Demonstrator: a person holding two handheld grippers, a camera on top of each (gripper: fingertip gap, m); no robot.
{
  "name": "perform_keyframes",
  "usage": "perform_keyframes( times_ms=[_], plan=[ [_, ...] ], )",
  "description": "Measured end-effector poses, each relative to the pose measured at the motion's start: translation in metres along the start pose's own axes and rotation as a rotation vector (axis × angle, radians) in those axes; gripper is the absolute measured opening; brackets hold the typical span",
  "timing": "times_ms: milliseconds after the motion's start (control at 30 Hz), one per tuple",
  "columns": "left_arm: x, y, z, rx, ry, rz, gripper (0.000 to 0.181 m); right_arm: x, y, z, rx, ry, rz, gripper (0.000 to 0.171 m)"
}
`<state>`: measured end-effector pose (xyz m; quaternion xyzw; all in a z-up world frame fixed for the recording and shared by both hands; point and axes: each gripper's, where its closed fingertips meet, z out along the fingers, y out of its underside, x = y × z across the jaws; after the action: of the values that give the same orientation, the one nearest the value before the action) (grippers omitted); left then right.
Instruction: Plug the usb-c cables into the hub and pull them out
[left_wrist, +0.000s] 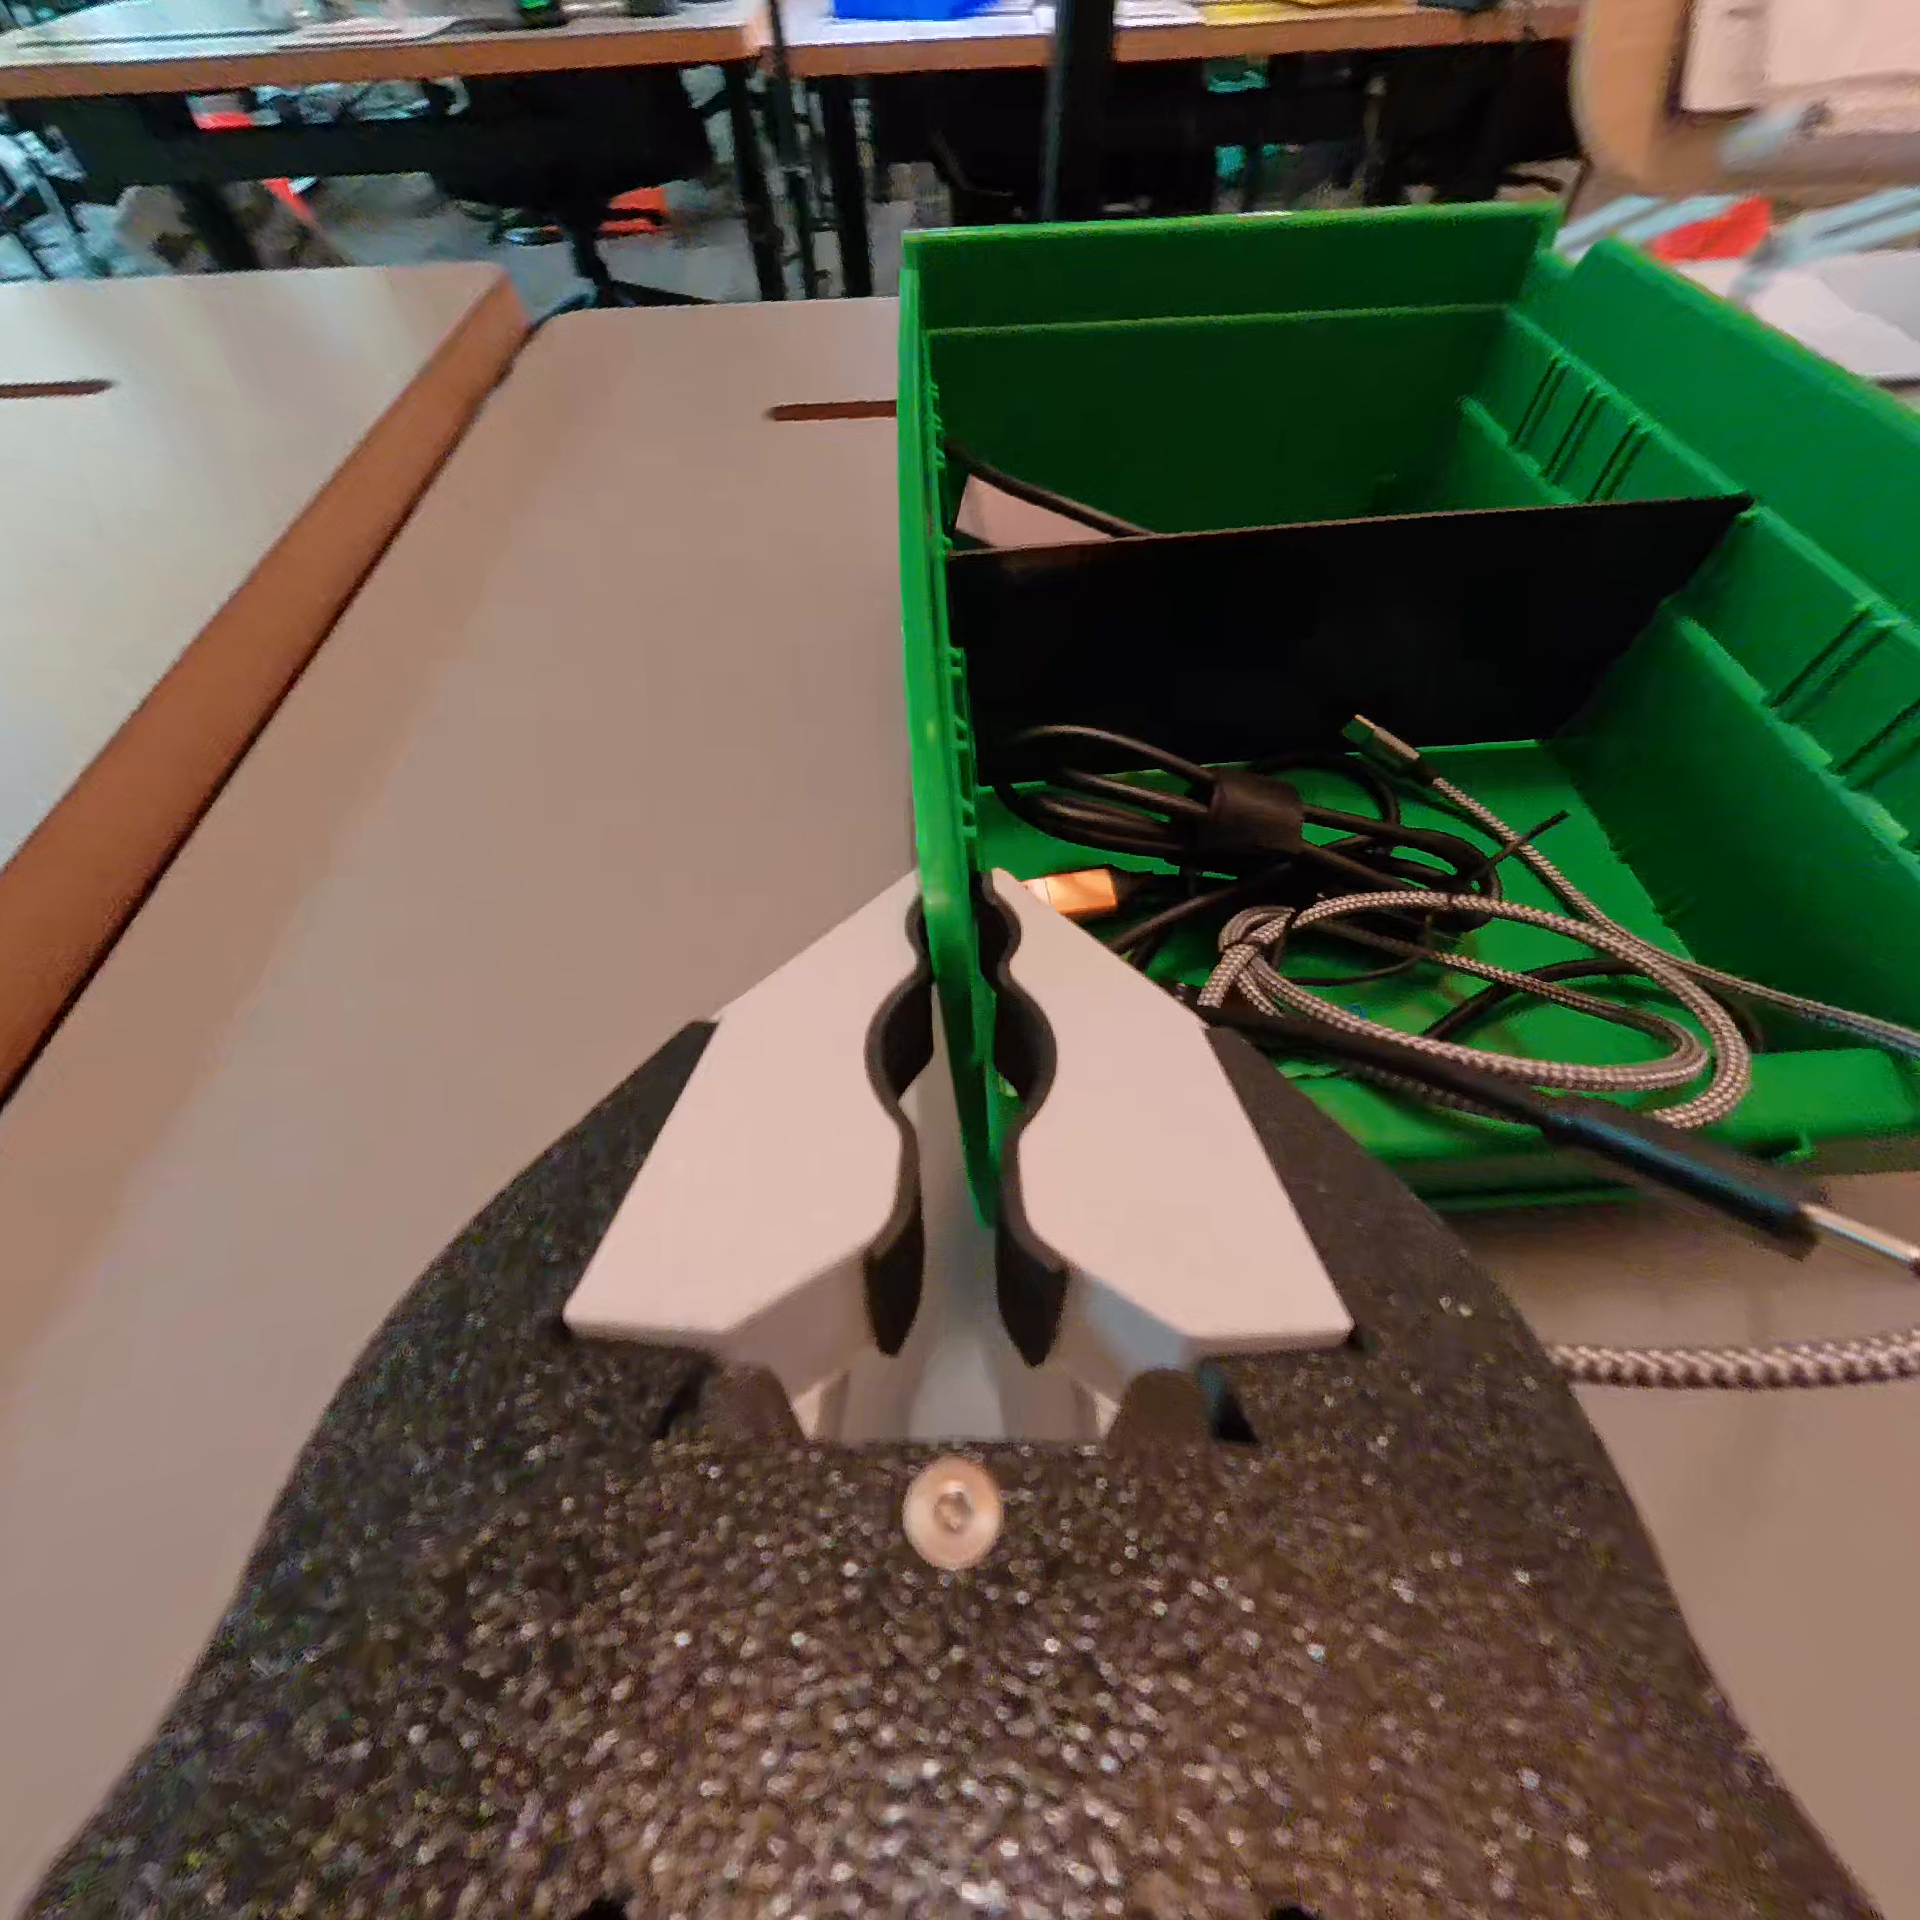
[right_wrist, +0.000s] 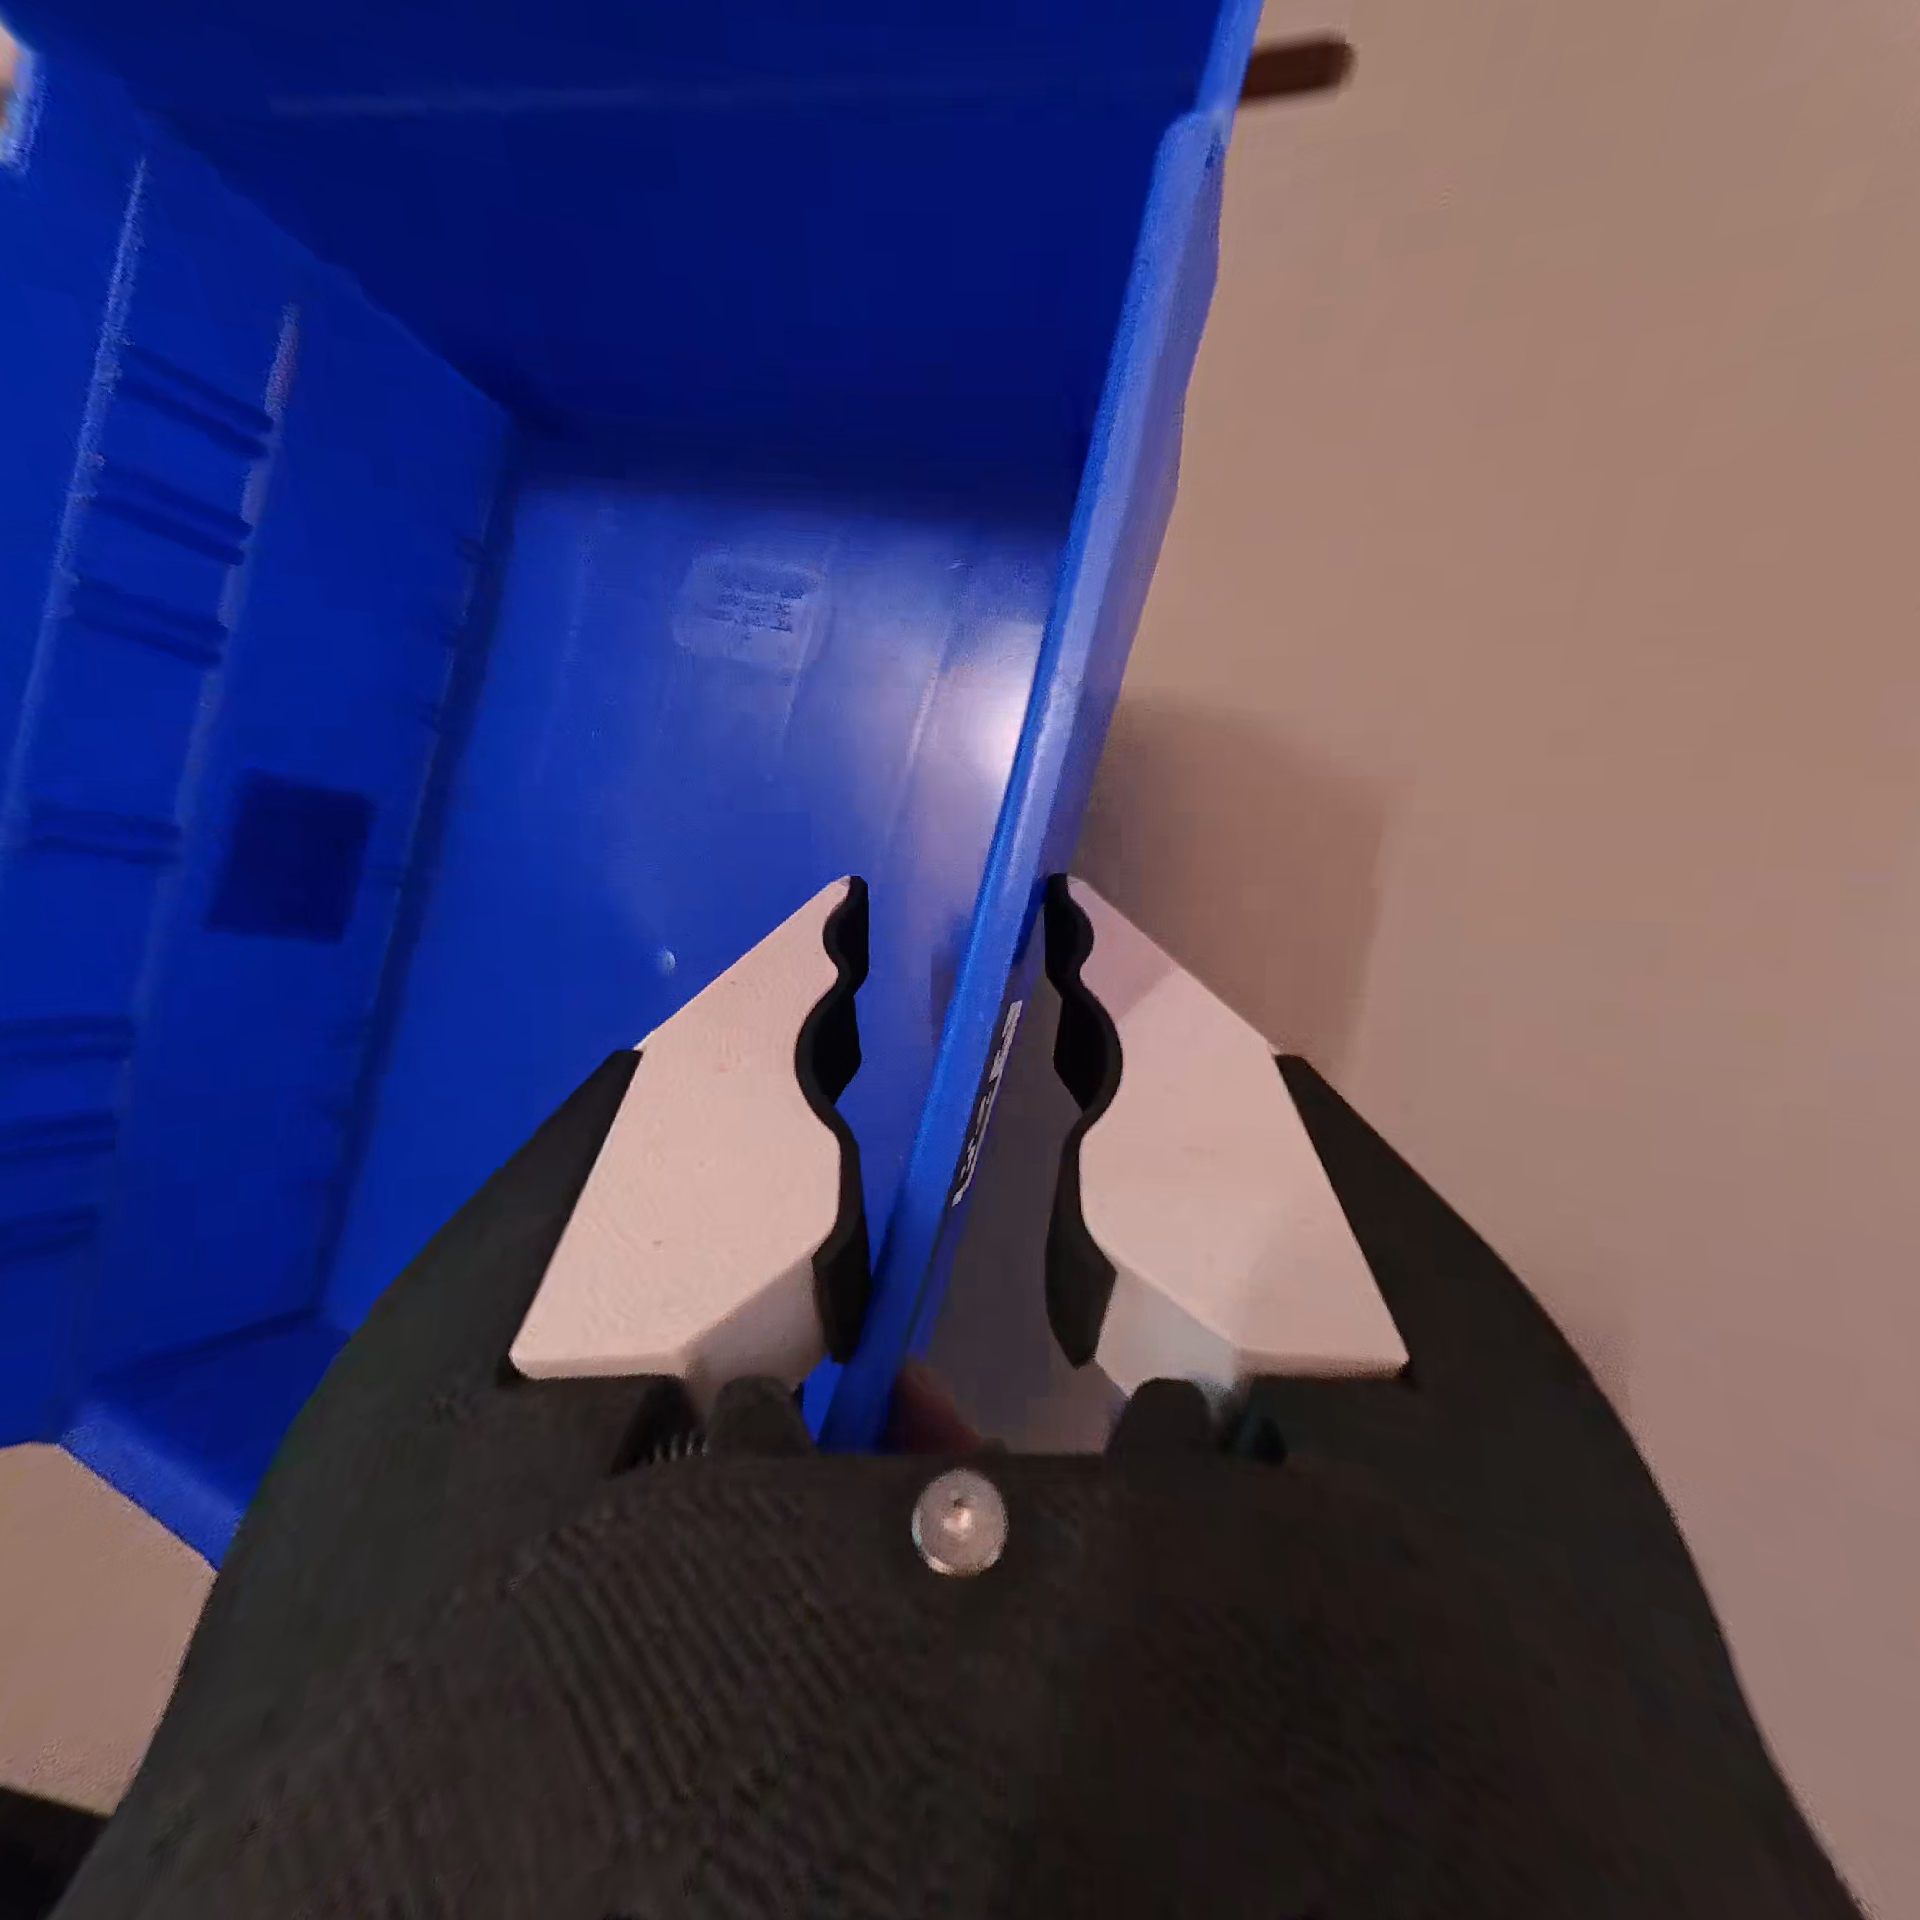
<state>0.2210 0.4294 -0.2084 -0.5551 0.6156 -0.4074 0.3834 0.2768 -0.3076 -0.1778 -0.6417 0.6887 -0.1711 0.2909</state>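
Observation:
A green bin stands on the table and is split by a black divider. In front of the divider lie a bundled black cable, a grey braided cable and an orange-tipped connector. Behind the divider a white object with a black lead partly shows. My left gripper is shut on the green bin's left wall. My right gripper straddles the right wall of an empty blue bin, with both pads against that wall.
The bins are on a beige table, which also shows in the right wrist view. A braided cable end and a thin black plug trail out of the green bin's front. A second table is at the left, with desks behind. Across from one pair of fingers to the other is roughly 75 centimetres.

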Motion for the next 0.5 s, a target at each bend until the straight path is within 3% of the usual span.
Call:
perform_keyframes(
  times_ms=[167, 500],
  plan=[
    [-0.037, 0.002, -0.004, 0.039, -0.07, -0.064, 0.001, 0.029, 0.016, 0.028, -0.023, -0.018, 0.069, 0.035],
    [-0.043, 0.001, -0.001, 0.042, -0.076, -0.055, 0.001, 0.021, -0.017, 0.089, -0.049, -0.017, -0.107, 0.032]
  ],
)
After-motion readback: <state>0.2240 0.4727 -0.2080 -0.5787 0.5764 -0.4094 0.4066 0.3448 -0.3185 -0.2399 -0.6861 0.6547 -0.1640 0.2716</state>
